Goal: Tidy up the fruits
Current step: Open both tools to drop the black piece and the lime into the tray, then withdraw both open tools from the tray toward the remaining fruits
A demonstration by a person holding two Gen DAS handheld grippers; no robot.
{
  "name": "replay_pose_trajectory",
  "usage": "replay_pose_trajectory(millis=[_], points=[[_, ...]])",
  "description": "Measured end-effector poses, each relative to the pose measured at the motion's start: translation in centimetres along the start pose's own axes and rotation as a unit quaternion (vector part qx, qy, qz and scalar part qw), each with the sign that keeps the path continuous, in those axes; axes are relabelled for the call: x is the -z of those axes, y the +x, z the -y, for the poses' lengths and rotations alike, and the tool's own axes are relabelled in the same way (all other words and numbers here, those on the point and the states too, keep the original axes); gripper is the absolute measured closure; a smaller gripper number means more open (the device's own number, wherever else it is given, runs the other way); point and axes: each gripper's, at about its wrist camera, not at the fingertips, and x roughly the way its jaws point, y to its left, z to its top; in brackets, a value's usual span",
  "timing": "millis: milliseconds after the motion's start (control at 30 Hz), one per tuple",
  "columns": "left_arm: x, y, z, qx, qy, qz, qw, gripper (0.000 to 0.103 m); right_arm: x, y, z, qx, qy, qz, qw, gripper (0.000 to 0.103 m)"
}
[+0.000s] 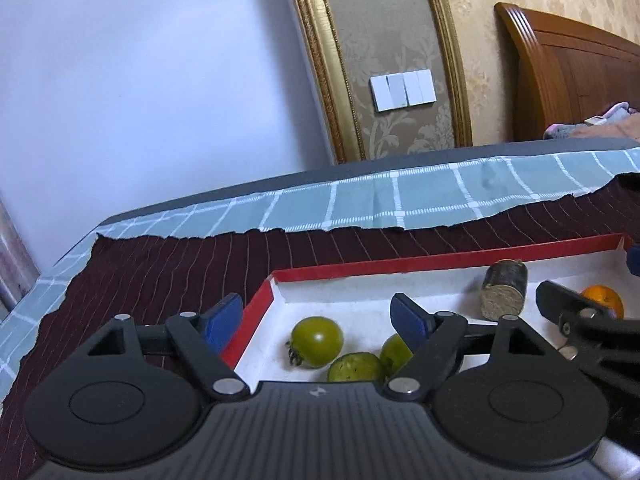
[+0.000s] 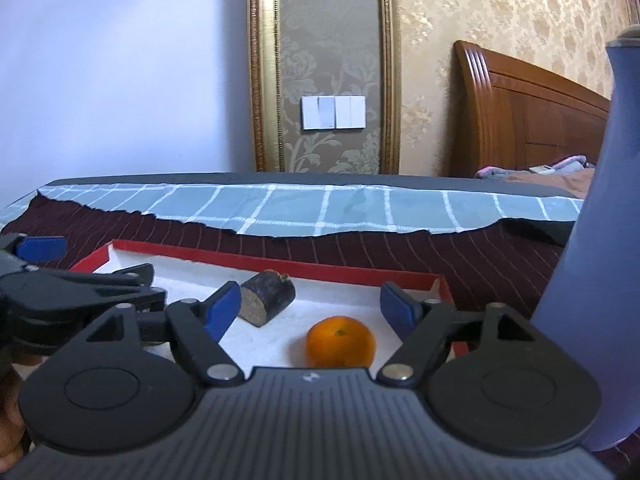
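Observation:
A white tray with a red rim [image 1: 440,261] [image 2: 280,265] lies on the dark striped cloth. In the left wrist view it holds a green tomato [image 1: 317,341], a cut green fruit [image 1: 354,367], another green fruit [image 1: 394,354], a short dark sugarcane piece [image 1: 503,288] and an orange [image 1: 604,300]. My left gripper [image 1: 320,320] is open over the tray's left corner, above the green fruits. My right gripper [image 2: 310,308] is open above the orange [image 2: 340,342], with the sugarcane piece [image 2: 267,298] just beyond its left finger. Both hold nothing.
A blue-grey vase [image 2: 592,280] stands close at the right of the tray. A checked teal cloth [image 2: 320,208] covers the table's far edge. Behind are a wall with switches [image 2: 334,112] and a wooden bed headboard [image 2: 532,116].

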Motion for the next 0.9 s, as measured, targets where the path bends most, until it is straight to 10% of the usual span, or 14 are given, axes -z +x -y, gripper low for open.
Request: replay_pose_trajectory(millis=[267,767,900], points=[[0.8,-3.0,-1.8,-0.008,-0.002,0.006,0.9999,0.022,0.0,-1.0,0.1,0.006,0.007,0.020,1.000,0.001],[7.9,-9.4,-8.4,0.047,-0.075,-0.014,0.9959,0.022,2.2,-7.0,1.0,-0.016,0.029,0.070,0.997,0.000],[9.5,-10.7,-8.3,0.077,-0.073,-0.019,0.9942,0.022,3.2,-8.7,2.6,0.002,0.069,0.021,0.997,0.000]])
